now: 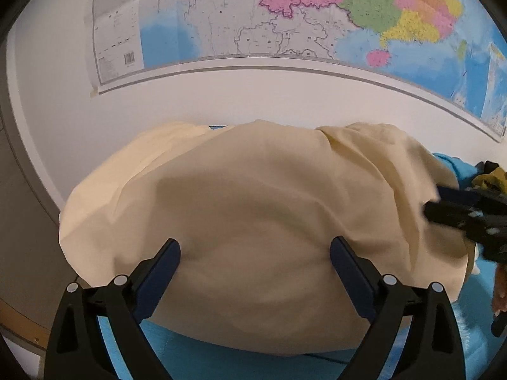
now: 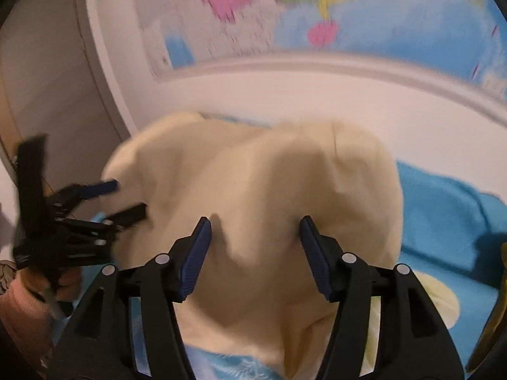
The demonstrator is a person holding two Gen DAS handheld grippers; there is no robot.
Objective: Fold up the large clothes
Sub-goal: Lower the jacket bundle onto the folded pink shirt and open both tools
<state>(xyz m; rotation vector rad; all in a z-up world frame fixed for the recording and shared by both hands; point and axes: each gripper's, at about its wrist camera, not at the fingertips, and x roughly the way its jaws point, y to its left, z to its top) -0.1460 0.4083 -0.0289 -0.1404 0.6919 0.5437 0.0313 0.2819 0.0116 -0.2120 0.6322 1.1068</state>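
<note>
Left gripper (image 1: 255, 253) and right gripper (image 2: 255, 231), jaws released, both poised over the cream garment (image 1: 253, 205) on a blue bedsheet (image 2: 443, 205).

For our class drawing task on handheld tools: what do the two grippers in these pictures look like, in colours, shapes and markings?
Both are alike. The left gripper and right gripper each have two black plastic arms that splay out in a V, joined by round silver pins. Each arm ends in a flat, dark blue finger with a finely ribbed inner pad. No cables or lettering are visible on them.
</note>
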